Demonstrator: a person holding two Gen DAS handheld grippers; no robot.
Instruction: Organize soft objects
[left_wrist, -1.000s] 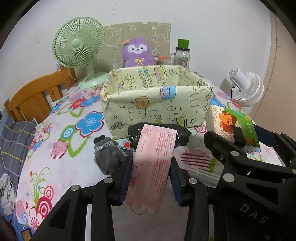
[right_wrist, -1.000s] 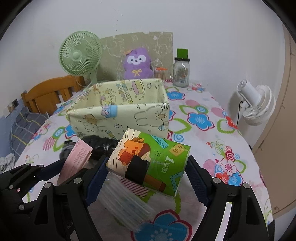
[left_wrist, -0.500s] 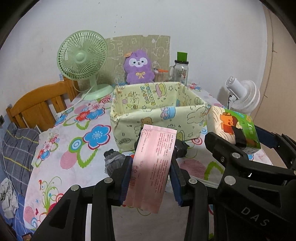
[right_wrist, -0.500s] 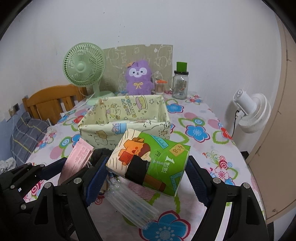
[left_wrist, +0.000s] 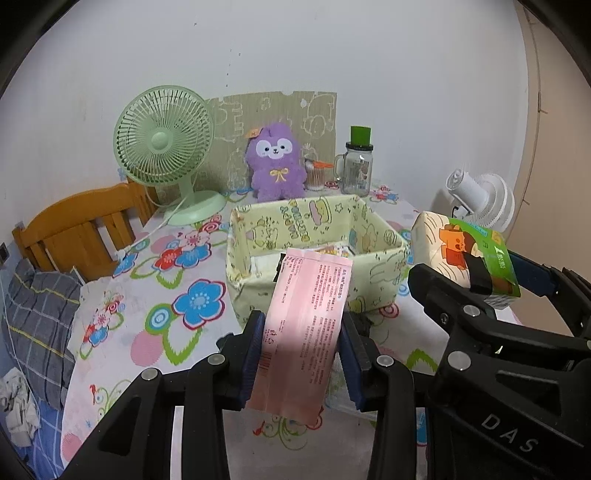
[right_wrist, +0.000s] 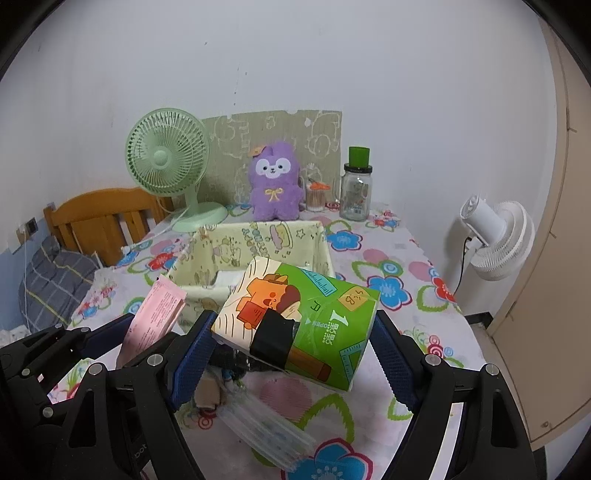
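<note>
My left gripper (left_wrist: 302, 345) is shut on a pink flat packet (left_wrist: 304, 326), held upright above the table, short of the yellow cartoon-print fabric basket (left_wrist: 369, 275). The packet also shows in the right wrist view (right_wrist: 155, 317). My right gripper (right_wrist: 293, 345) is shut on a green and cream tissue pack (right_wrist: 295, 321), held to the right of the basket (right_wrist: 207, 251) and above the table. The tissue pack also shows in the left wrist view (left_wrist: 465, 258). White items lie inside the basket. A clear plastic pack (right_wrist: 266, 435) and dark soft items (right_wrist: 229, 360) lie on the table under the grippers.
A green desk fan (left_wrist: 166, 147), a purple plush toy (left_wrist: 275, 162), a glass jar with a green lid (left_wrist: 357, 166) and a cotton-swab cup stand at the back. A white fan (right_wrist: 495, 236) stands off the right edge. A wooden chair (left_wrist: 81, 229) is on the left.
Both grippers have risen with their loads. The basket now sits lower in view and its inside shows. The dark socks have dropped out of the left wrist view.
</note>
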